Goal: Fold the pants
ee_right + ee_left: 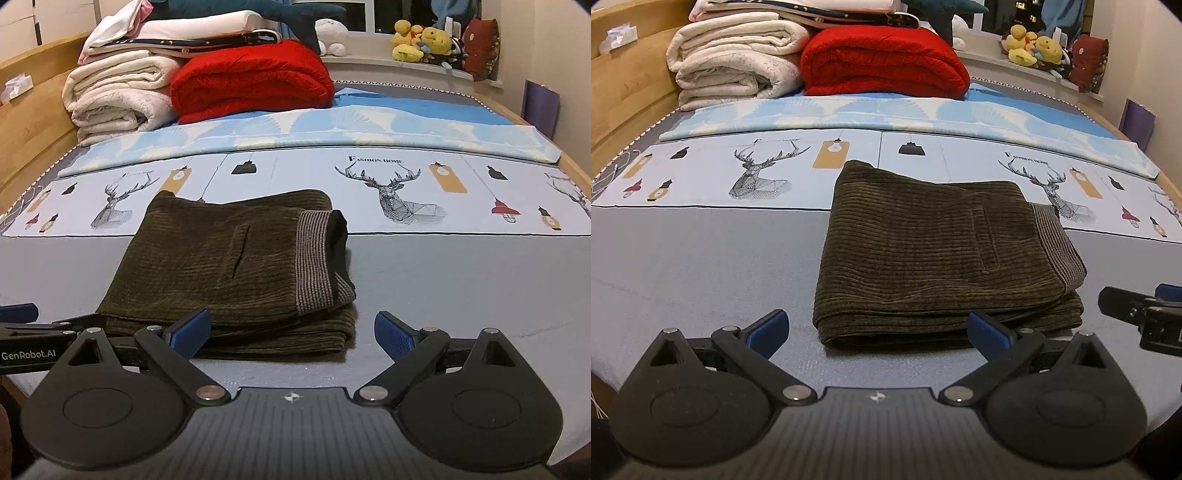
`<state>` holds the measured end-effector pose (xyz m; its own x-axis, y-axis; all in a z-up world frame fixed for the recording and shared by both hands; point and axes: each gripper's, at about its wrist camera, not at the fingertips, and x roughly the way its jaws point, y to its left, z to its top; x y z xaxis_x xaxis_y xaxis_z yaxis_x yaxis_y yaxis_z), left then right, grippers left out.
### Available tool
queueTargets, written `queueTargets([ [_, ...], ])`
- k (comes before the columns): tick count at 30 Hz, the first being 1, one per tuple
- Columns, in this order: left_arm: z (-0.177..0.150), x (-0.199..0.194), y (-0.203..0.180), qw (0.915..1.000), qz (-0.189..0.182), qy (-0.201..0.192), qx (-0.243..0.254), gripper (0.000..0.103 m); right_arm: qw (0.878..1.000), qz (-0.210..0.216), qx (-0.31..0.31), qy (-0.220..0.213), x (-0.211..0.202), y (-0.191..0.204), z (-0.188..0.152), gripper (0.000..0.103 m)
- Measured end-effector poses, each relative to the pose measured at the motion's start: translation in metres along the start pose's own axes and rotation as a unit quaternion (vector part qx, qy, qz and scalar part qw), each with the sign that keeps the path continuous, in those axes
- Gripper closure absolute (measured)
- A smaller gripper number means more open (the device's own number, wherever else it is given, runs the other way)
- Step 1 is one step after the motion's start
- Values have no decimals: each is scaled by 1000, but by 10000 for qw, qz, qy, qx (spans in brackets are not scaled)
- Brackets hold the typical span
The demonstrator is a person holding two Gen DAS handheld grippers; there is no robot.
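Observation:
Dark olive corduroy pants (931, 254) lie folded in a compact rectangle on the bed, a striped waistband lining showing at their right edge (314, 258). My left gripper (879, 330) is open just in front of the fold's near edge, nothing between its blue pads. My right gripper (291, 332) is also open, hovering at the near right corner of the pants (236, 273), holding nothing. The right gripper's tip (1137, 306) shows at the right edge of the left wrist view; the left gripper's arm (33, 328) shows at the left of the right wrist view.
A grey bedsheet (701, 266) with a deer-print band (391, 195) covers the bed. Folded cream blankets (735, 62) and a red blanket (882, 62) are stacked at the far end. Plush toys (424, 40) sit on the windowsill; a wooden bed frame (624, 92) runs along the left.

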<state>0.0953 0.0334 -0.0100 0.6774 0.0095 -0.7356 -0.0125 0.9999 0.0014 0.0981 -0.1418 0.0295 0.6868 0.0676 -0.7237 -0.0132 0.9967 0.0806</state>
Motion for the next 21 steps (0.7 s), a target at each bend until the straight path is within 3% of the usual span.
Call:
queueTargets([
  [21,-1,2,-3,10000,-32,23,52,0,10000,83,-38,19,2,3,1,7],
])
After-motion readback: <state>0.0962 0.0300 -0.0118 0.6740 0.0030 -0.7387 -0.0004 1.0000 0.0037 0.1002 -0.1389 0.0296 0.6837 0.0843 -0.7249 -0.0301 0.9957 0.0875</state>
